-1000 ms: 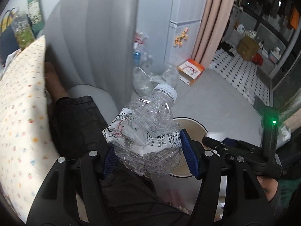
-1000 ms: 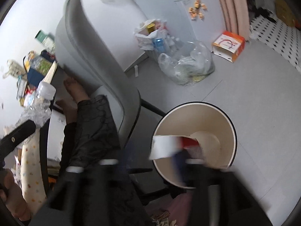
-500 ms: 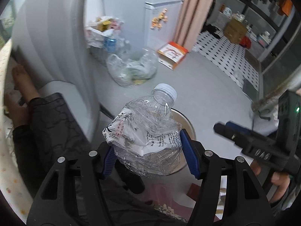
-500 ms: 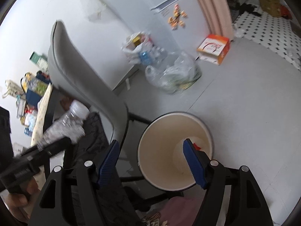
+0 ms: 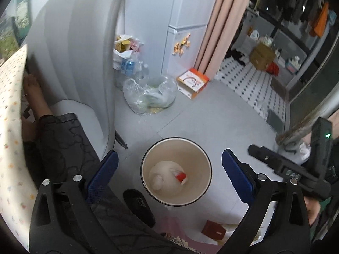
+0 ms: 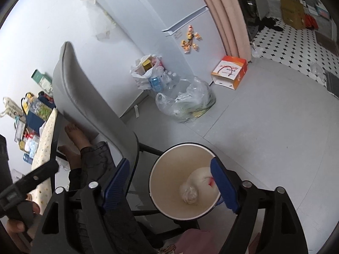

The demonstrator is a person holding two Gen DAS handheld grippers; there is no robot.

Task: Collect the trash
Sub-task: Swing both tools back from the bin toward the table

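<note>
bin [image 5: 208, 165] on floor [image 5: 222, 114], right of chair [image 5: 70, 48] | bottle [image 5: 157, 183] in bin | bag [image 5: 150, 97] behind bin, by fridge [image 5: 182, 42] | box [image 5: 192, 82] right of bag

No words or numbers here are clear enough to read. The orange and white box [image 5: 193, 82] on the floor has red marks on its top (maybe a picture or writing), but they are too small to make out. The blue can [image 6: 156, 82] in the white bag has pale marks, too blurry to read. The black slipper [image 5: 138, 204] shows faint letters that I cannot make out.
</note>
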